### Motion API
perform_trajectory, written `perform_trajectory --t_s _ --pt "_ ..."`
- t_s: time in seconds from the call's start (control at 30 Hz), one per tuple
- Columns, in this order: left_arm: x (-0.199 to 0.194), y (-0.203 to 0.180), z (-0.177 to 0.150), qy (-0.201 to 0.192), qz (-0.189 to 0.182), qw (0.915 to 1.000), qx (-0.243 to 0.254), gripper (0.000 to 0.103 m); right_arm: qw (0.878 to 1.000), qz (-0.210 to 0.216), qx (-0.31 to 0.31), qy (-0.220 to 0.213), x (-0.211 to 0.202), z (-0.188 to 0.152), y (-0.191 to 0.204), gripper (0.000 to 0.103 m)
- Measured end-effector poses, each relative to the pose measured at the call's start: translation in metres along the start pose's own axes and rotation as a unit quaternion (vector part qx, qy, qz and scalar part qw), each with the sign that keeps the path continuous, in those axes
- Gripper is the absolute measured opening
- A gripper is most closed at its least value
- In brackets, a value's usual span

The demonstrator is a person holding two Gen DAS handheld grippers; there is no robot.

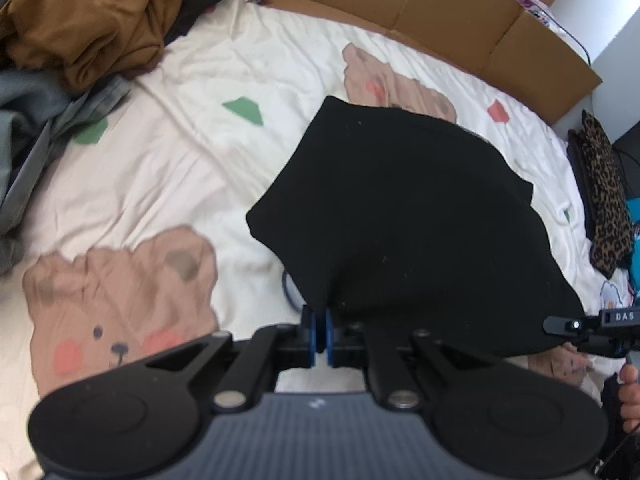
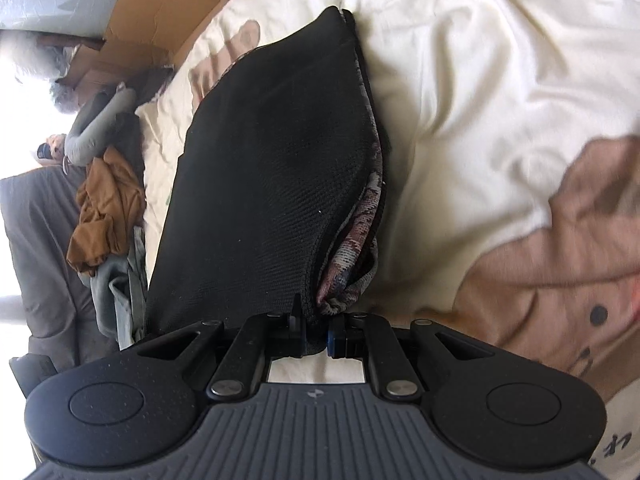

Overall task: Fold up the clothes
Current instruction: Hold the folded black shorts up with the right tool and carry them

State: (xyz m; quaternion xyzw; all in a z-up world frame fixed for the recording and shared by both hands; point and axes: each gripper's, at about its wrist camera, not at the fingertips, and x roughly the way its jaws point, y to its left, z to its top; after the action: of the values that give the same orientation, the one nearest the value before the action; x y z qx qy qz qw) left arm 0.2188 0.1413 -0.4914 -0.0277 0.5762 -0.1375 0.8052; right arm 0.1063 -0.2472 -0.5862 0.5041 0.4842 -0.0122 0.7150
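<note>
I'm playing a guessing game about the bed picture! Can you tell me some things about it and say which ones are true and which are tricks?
1. Both grippers pinch the black garment. True: the left gripper and the right gripper are each shut on its edge.
2. The bedsheet has cats printed on it. False: it has bears.
3. A brown garment lies crumpled in a pile at the side of the bed. True.
4. The black garment is inside the cardboard box. False: it is on the bed, and the cardboard is behind it.
</note>
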Motion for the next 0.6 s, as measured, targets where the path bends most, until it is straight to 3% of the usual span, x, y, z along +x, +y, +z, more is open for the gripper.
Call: perform_trajectory --t_s 0.23,0.6 --pt "0.0 0.006 -0.033 0.026 0.004 0.9994 -0.021 0.005 1.0 -0.016 -0.017 0.019 0.001 -0.014 0.001 0.007" --pt "0.031 -0.01 -0.056 0.093 -0.033 0.9948 -0.023 0.006 0.999 -0.037 -0.009 -0.023 -0.02 0.014 -0.017 0.007"
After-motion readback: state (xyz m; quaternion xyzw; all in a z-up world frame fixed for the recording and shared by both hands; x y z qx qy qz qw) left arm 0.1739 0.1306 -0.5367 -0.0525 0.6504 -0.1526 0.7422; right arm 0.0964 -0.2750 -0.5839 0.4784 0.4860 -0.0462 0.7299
